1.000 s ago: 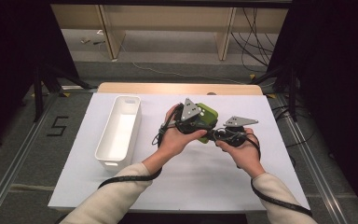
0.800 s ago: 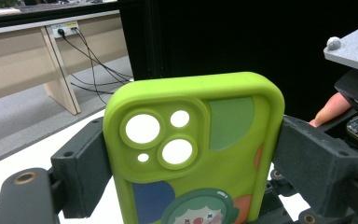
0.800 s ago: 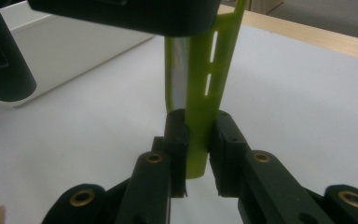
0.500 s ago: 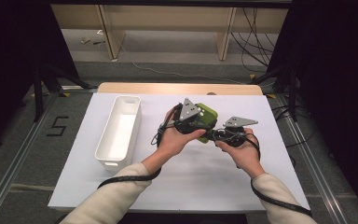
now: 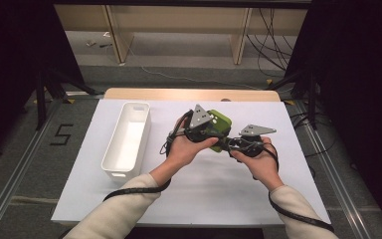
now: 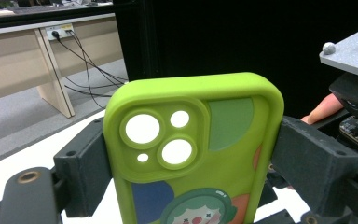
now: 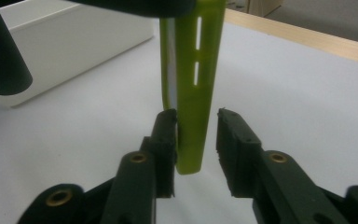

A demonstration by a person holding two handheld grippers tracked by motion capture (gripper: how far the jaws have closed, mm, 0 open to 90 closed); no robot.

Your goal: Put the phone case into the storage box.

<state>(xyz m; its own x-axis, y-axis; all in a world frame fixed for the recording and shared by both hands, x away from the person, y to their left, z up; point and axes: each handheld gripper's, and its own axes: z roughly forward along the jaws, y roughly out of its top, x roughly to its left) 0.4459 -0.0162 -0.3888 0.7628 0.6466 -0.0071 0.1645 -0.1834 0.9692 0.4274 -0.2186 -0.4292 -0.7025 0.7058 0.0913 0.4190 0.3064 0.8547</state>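
A lime-green phone case (image 5: 222, 124) with cartoon print and camera cut-outs is held above the table's middle. In the left gripper view the case (image 6: 191, 140) stands upright, its back toward the camera. My left gripper (image 6: 191, 163) is shut on its two long sides. Seen from the right gripper view, the case (image 7: 193, 93) hangs edge-on, its lower end between the jaws of my right gripper (image 7: 196, 135). That gripper is open: its left jaw touches the case, its right jaw stands a little apart. From above, the right gripper (image 5: 229, 143) sits just right of the left gripper (image 5: 213, 130).
A long white bin (image 5: 110, 149) lies on the white table sheet (image 5: 204, 194) to the left of the hands, also as the white bin (image 7: 74, 37) in the right gripper view. A wooden table strip (image 5: 189, 93) runs along the far edge. Cables trail from both grippers.
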